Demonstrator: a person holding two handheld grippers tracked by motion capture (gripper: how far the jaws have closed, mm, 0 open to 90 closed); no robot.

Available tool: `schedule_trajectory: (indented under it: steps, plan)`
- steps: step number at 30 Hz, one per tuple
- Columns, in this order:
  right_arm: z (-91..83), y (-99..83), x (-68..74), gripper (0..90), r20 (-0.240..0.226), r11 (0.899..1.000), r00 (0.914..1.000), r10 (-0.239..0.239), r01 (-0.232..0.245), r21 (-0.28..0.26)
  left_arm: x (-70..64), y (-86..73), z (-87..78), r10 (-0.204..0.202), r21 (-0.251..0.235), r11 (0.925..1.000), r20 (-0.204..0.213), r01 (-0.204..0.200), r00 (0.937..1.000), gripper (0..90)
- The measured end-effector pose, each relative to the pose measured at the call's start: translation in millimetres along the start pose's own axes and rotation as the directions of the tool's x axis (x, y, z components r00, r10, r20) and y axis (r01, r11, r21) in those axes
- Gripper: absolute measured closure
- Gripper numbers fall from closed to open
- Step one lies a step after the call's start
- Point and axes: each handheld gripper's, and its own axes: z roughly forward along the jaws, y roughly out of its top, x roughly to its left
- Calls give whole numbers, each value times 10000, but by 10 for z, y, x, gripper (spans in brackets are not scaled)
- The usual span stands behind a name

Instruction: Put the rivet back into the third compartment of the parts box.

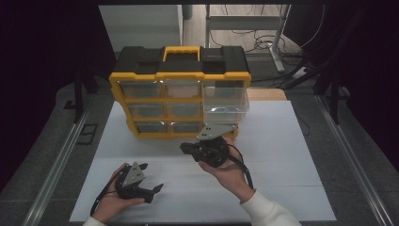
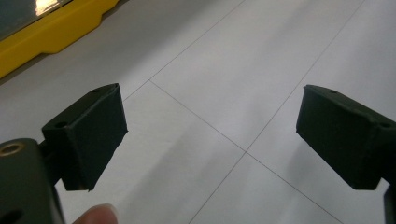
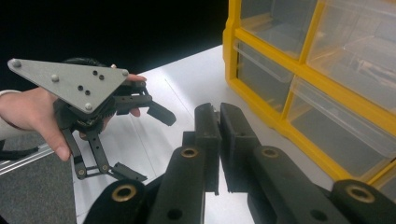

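A yellow and black drawer organizer [image 1: 181, 96] with clear drawers stands at the back middle of the white table. Its top right drawer [image 1: 226, 101] is pulled out and looks empty. My right gripper [image 1: 187, 147] hovers just in front of the organizer's base, pointing left, its jaws pressed together on nothing [image 3: 219, 111]. My left gripper [image 1: 150, 177] rests low near the front left, jaws spread wide over bare table [image 2: 212, 135]. In the right gripper view the left gripper [image 3: 147, 142] sits open in a hand, and the organizer [image 3: 280, 70] is on the right.
The white table sheet [image 1: 282, 155] extends to both sides and in front of the organizer. Dark floor, metal rails [image 1: 56, 160] and desk legs with cables [image 1: 277, 42] surround the table. The organizer's yellow base [image 2: 51, 37] lies far left in the left gripper view.
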Motion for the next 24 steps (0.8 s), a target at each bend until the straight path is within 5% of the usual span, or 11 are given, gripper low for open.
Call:
schedule_trajectory:
  steps: [24]
  plan:
    - [-151,141,86,866,-46,9971,9996,-279,275,-712,-1,0,4,63,57,10000,-9,-62,10000,90]
